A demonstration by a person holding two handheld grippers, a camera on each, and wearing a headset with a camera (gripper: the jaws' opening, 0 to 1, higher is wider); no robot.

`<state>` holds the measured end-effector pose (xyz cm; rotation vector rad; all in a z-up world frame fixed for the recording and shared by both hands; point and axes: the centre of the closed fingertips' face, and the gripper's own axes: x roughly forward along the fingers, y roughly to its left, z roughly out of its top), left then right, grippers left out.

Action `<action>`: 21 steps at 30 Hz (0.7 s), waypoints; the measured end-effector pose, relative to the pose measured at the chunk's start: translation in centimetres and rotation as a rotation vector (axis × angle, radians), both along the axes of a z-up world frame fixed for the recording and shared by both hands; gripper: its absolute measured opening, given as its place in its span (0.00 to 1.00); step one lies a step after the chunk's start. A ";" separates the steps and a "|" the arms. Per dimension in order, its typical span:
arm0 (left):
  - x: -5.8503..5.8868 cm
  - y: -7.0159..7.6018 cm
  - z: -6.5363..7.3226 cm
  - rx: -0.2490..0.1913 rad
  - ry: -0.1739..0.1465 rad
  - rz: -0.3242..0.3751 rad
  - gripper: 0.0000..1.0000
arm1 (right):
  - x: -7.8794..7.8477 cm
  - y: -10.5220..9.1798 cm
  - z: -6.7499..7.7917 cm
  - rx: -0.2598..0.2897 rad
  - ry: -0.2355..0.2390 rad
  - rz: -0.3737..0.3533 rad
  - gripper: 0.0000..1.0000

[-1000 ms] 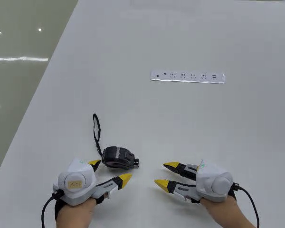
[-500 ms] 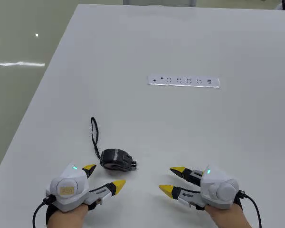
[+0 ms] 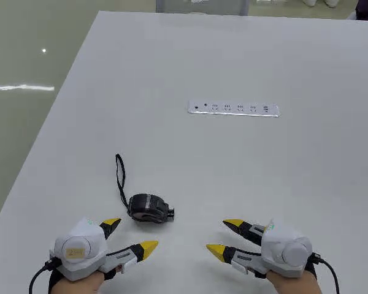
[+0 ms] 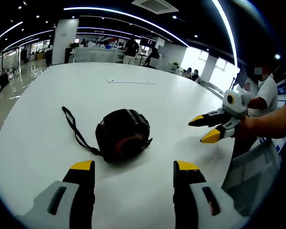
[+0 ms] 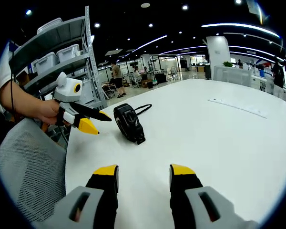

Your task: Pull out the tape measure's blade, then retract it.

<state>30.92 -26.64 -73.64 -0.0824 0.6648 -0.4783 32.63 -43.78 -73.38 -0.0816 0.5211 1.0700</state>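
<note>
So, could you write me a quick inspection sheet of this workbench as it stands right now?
Surface: white table, plain and flat.
Job's things: black tape measure lying near the front edge, no blade drawn out; its strap trails away from the person.
Clutter: white power strip farther back.
Grippers: left gripper open, just short of the tape measure, not touching; right gripper open, empty, off to the side.
Cables: a black cable trails behind each gripper.
Surroundings: glossy floor; shelving nearby.

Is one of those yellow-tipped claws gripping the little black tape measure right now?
No, the tape measure lies free on the white table, with the open left gripper and right gripper both short of it.
</note>
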 end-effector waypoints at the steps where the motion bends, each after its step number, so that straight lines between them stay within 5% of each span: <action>1: -0.2 0.0 0.1 0.001 0.004 -0.012 0.64 | 0.0 -0.2 0.1 -0.002 -0.002 -0.003 0.43; 21: -2.7 2.6 0.6 -0.021 0.005 -0.015 0.63 | -1.2 -3.4 1.1 -0.024 -0.019 -0.050 0.46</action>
